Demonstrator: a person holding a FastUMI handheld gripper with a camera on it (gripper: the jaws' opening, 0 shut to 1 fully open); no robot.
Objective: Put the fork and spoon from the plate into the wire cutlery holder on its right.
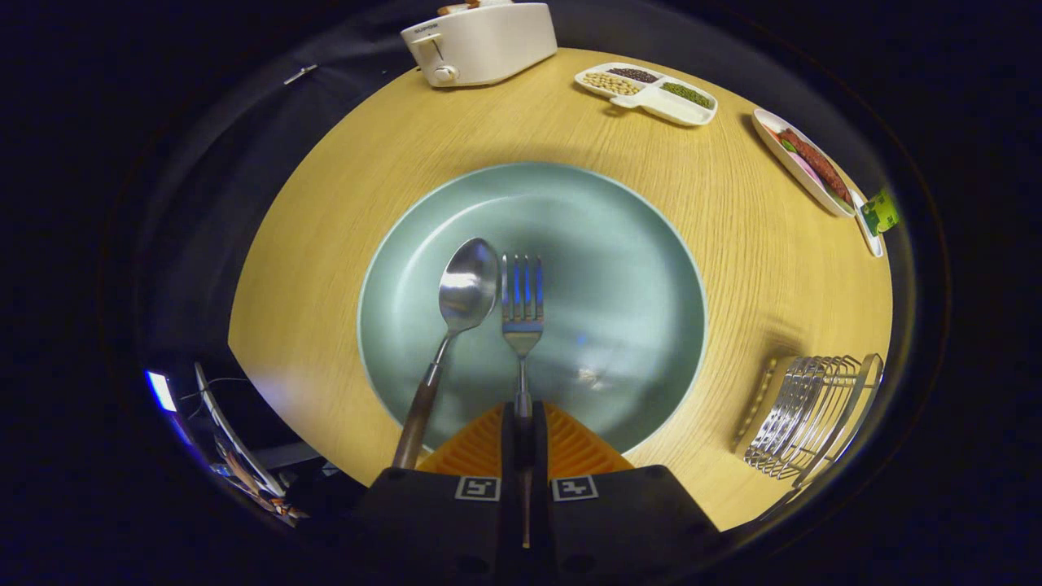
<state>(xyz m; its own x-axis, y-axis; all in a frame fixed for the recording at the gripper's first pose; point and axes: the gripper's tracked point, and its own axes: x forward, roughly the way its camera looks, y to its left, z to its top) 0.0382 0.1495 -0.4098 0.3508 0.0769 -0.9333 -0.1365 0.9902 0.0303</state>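
Note:
A steel fork (522, 303) lies with its tines out over the pale green plate (619, 244). Its handle runs back between my two fingers, and my gripper (522, 417) is shut on that handle just behind the plate's near rim. To the left of the fork a steel spoon (466, 286) with a brown handle rests on the same plate, its handle passing over the rim beside my left finger. The wire cutlery holder (810, 419) stands on the table to the right of the plate.
The round wooden table (342, 203) carries a white toaster (480, 41) at the back, a white divided dish (647, 89) of beans behind the plate and a white dish (802, 163) of food at the far right. The table's edge curves just left of the spoon handle.

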